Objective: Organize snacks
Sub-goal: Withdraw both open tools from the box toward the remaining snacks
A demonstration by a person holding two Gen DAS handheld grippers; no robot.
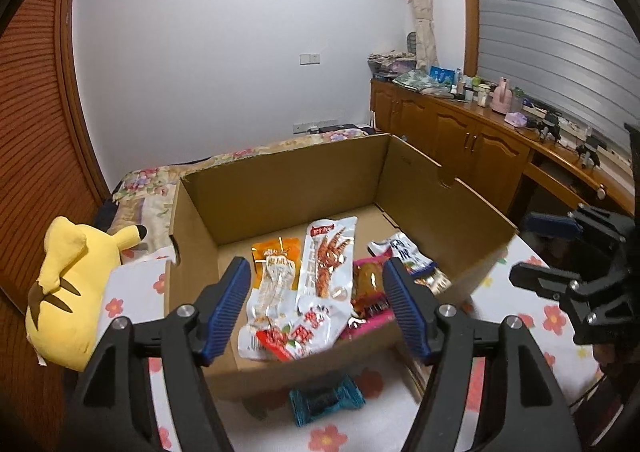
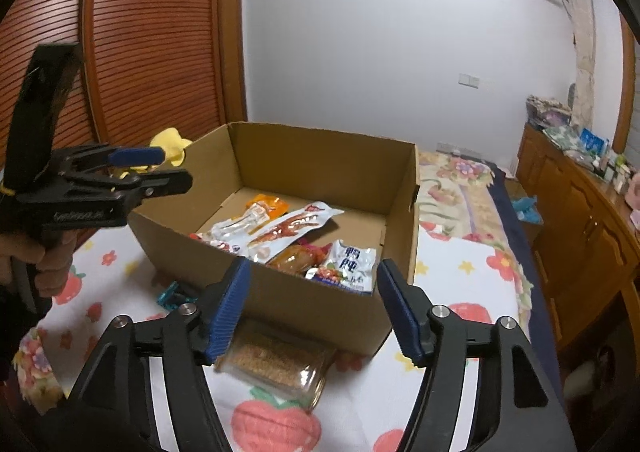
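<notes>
An open cardboard box [image 1: 280, 368] stands on the flowered bed and holds several snack packets: a long white one with red sticks [image 1: 326, 264], an orange one [image 1: 276, 252], a pink one [image 1: 370, 288], and a white-and-blue one [image 2: 352, 264]. My left gripper [image 1: 315, 268] is open over the box's near wall, with nothing between its fingers. A teal packet [image 1: 326, 400] lies on the bed in front of the box. My right gripper [image 2: 314, 268] is open too, just above a clear packet of brown snack [image 2: 276, 364] lying against the box [image 2: 320, 304].
A yellow plush toy [image 1: 76, 292] lies left of the box. A wooden cabinet [image 1: 460, 131] crowded with small items runs along the right. A slatted wardrobe door [image 2: 152, 31] stands behind. A hand [image 2: 48, 256] holds the left gripper [image 2: 172, 167].
</notes>
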